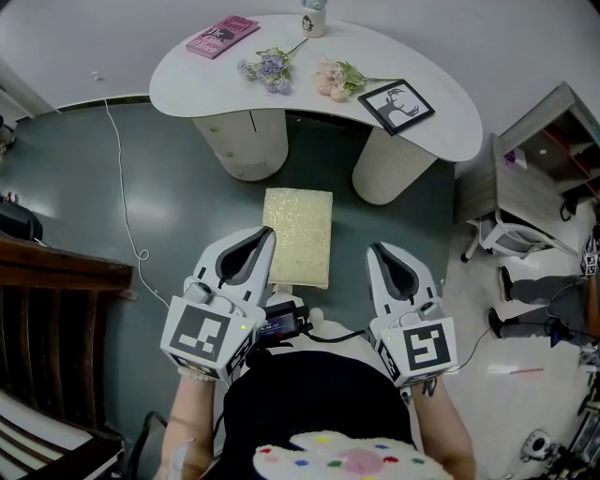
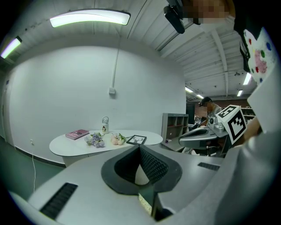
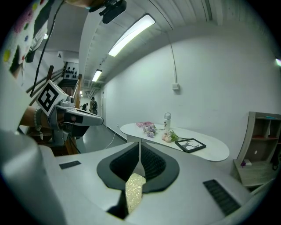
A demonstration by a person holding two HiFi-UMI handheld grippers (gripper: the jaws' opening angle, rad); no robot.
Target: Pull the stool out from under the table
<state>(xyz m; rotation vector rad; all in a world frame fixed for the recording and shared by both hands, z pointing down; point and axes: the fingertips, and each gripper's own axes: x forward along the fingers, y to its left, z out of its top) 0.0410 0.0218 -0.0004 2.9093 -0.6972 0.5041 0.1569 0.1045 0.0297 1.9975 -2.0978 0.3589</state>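
The stool (image 1: 296, 234), with a pale yellow patterned cushion, stands on the green floor in front of the white curved table (image 1: 187, 84), out from under its top. My left gripper (image 1: 265, 234) is shut with nothing in it, and its tip lies at the stool's left edge. My right gripper (image 1: 375, 251) is also shut with nothing in it, a little to the right of the stool. In the right gripper view a strip of the cushion (image 3: 134, 191) shows below the closed jaws of the right gripper (image 3: 139, 147). The left gripper (image 2: 140, 147) points toward the table (image 2: 61, 147).
On the table lie a pink book (image 1: 222, 36), flowers (image 1: 267, 67), a framed picture (image 1: 396, 103) and a bottle (image 1: 314, 17). A cable (image 1: 131, 234) runs over the floor. Dark wooden furniture (image 1: 47, 319) stands at the left, a grey shelf unit (image 1: 534, 169) and a person's legs (image 1: 534, 291) at the right.
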